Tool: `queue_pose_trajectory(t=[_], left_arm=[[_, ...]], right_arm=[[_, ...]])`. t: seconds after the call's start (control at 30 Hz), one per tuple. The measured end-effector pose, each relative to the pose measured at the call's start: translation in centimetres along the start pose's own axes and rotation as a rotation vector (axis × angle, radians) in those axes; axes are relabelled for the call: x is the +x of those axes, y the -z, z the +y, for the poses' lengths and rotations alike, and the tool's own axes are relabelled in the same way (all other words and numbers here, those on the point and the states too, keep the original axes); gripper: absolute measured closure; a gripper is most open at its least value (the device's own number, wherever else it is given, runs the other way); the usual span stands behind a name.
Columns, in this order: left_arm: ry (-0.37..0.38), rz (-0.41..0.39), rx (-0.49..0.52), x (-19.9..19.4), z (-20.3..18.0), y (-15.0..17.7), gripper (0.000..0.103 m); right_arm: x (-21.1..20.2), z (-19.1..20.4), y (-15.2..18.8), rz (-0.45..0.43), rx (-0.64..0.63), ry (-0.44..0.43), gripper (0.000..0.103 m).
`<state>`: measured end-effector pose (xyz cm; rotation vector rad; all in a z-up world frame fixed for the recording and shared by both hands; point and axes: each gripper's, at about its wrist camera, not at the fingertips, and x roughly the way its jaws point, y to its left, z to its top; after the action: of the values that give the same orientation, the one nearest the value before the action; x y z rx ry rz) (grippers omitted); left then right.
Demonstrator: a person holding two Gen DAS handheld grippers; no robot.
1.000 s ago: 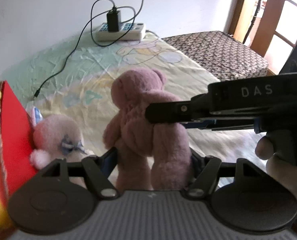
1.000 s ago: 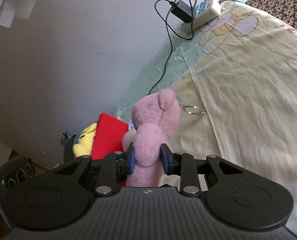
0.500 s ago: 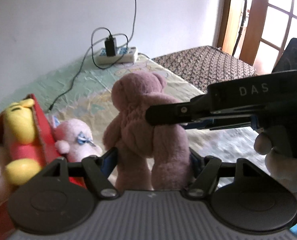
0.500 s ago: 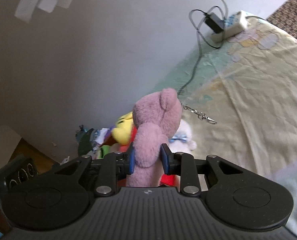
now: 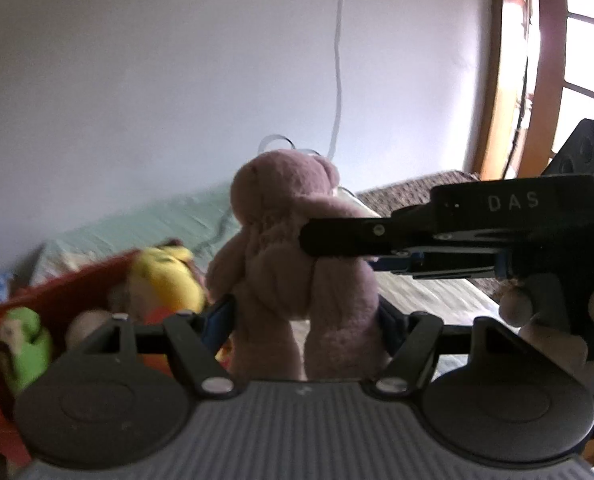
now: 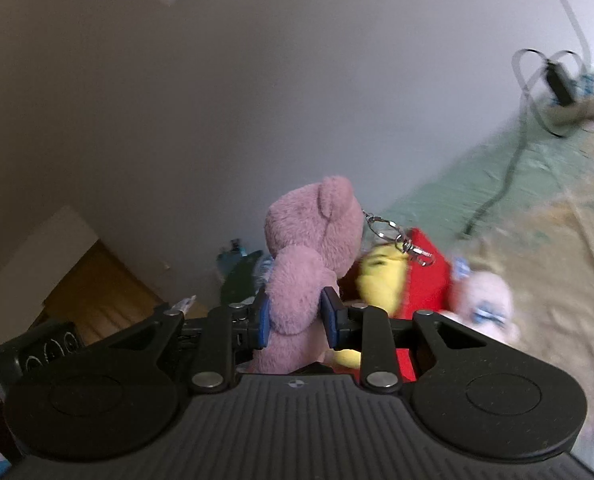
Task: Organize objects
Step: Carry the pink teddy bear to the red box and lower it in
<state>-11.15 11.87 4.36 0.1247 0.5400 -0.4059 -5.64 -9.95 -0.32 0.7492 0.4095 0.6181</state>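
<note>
A: Pink plush is filling both views — the pink teddy bear (image 5: 293, 248) is being held upright, off the bed (image 6: 557, 240), by both tools at once.

B: Where is each one gripping?

A: The left tool (image 5: 303, 320) is clamping the bear's lower body and legs between its blue pads. The right tool (image 6: 295, 316) is squeezing one of the bear's arms; in the left wrist view its black finger is coming in from the right and pressing against the bear's middle.

B: Anything hanging from the toy?

A: A metal keyring clasp (image 6: 397, 240) is dangling from the bear's head.

B: And what is sitting around it?

A: A red box (image 5: 57, 300) is standing to the left of the bear in the left wrist view, with a yellow plush toy (image 5: 169, 280) and a green toy (image 5: 27, 344) inside. In the right wrist view a small pale pink plush (image 6: 485, 300) with a blue bow is lying on the bed just beside the box. Far off by the wall, a power strip (image 6: 577, 104) with a black charger plugged in is resting on the bed.

B: Is a person showing?

A: Fingers (image 5: 517, 308) are wrapping the right tool's handle.
</note>
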Motion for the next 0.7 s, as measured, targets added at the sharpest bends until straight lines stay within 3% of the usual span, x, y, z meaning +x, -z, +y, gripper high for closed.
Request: queue_pose_trajectory(t=[0.33, 0.7], left_arm=[[-0.099, -0.069, -0.055, -3.7, 6.3, -0.2, 0.03], [-0.132, -0.029, -0.195, -2.9, 15.0, 1.9, 0.03]], right_arm=[[7.5, 3.3, 0.1, 0.065, -0.045, -0.03, 0.075], [15.7, 5.0, 2.4, 0.184, -0.083, 0.075, 0.075]])
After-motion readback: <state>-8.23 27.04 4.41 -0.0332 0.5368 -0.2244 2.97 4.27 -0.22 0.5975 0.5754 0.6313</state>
